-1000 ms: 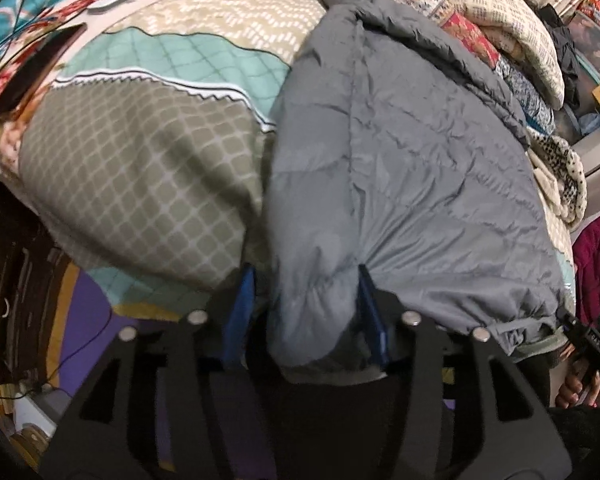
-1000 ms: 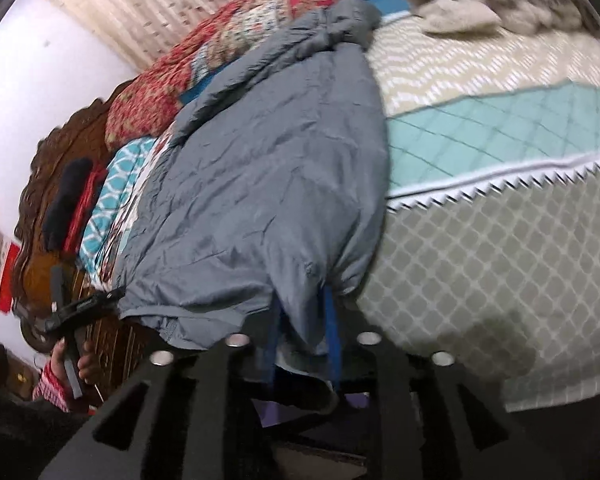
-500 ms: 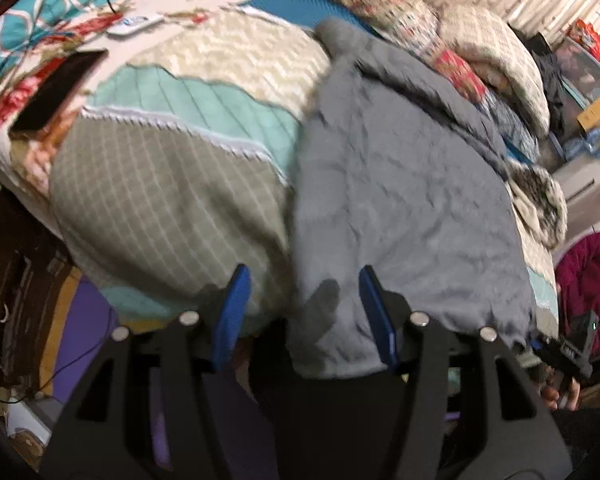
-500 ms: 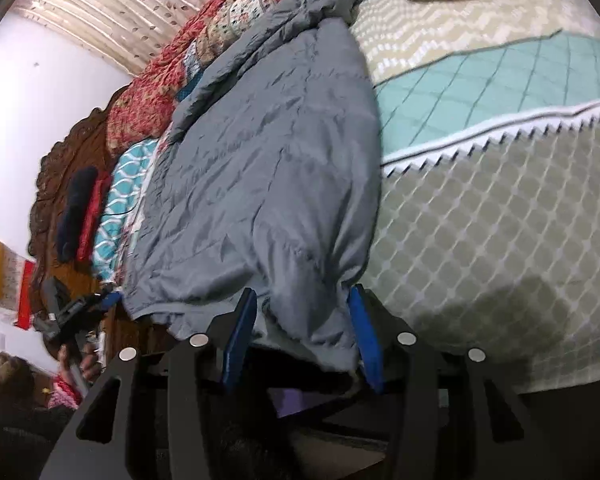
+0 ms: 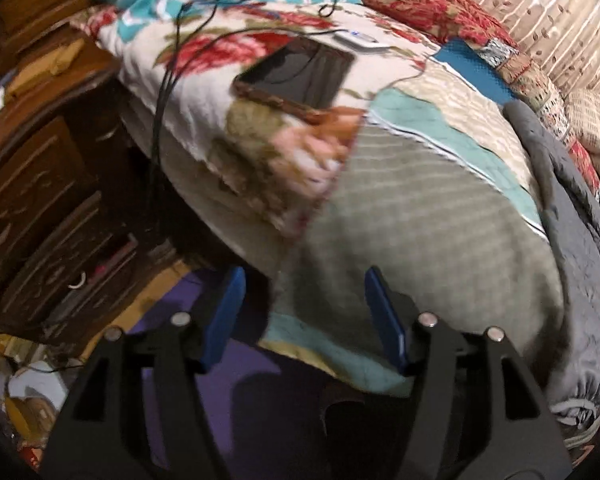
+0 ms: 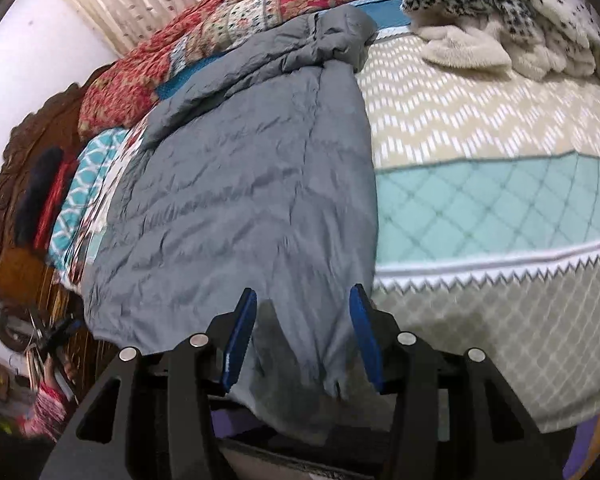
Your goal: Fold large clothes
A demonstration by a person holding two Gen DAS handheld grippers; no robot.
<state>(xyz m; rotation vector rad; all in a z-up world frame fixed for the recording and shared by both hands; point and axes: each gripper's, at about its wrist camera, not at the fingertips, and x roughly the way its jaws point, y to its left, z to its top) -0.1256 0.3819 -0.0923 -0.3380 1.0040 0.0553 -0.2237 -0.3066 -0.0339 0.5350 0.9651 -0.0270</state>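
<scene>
Grey quilted jacket (image 6: 240, 184) — folded lengthwise, lightly creased

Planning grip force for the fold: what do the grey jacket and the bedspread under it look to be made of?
The jacket looks like thin synthetic shell over padding: matte with a faint sheen, stitched in puffy channels, finely crinkled. The bedspread looks like quilted cotton or a blend: matte, printed, with diamond stitching. Neither fibre is certain.

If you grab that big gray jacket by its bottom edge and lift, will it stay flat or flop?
The gray jacket would probably flop: it already drapes limply over the bed's edge. Its puffy quilting suggests it's light for its size. The smooth-looking fabric might slip.
</scene>
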